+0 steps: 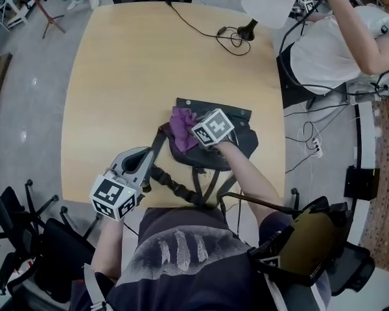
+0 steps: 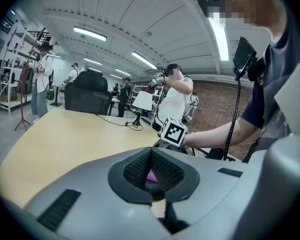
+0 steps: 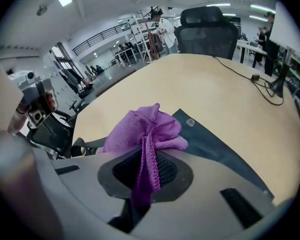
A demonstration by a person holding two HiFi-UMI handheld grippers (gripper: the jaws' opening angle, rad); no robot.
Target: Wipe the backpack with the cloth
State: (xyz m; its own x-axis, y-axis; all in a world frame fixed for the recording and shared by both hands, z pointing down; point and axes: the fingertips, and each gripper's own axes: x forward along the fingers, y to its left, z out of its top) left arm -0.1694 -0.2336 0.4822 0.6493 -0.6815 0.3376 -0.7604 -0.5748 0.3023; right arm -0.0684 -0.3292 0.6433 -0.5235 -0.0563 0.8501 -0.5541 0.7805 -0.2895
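Pale wood tabletop (image 1: 129, 76). A black cable (image 1: 194, 26) ran across its far side to a small black stand (image 1: 249, 28). A dark office chair (image 3: 207, 26) stood at the far edge. A second person in a white shirt (image 1: 330, 50) was off the far right corner, well apart from the work. Black chairs (image 1: 26, 232) sat near left on the floor.

The backpack (image 1: 240, 141) lay flat by the near edge, roughly centred. Its straps (image 1: 175, 188) trailed toward the wearer. The purple cloth (image 1: 181, 127) sat bunched on the backpack's left part.

The right tongs (image 3: 146, 156) were closed on the cloth, a fold hanging down between the pads. The left tongs (image 2: 150, 151) had their tips together, just left of the backpack and beside a strap.

The right marker cube (image 1: 214, 127) and the forearm covered the middle of the backpack and the cloth's right edge. The strap ends were lost behind the wearer's body. From the left gripper view only a sliver of purple showed through the gap behind the pads. Whether those tips touched the strap could not be told.
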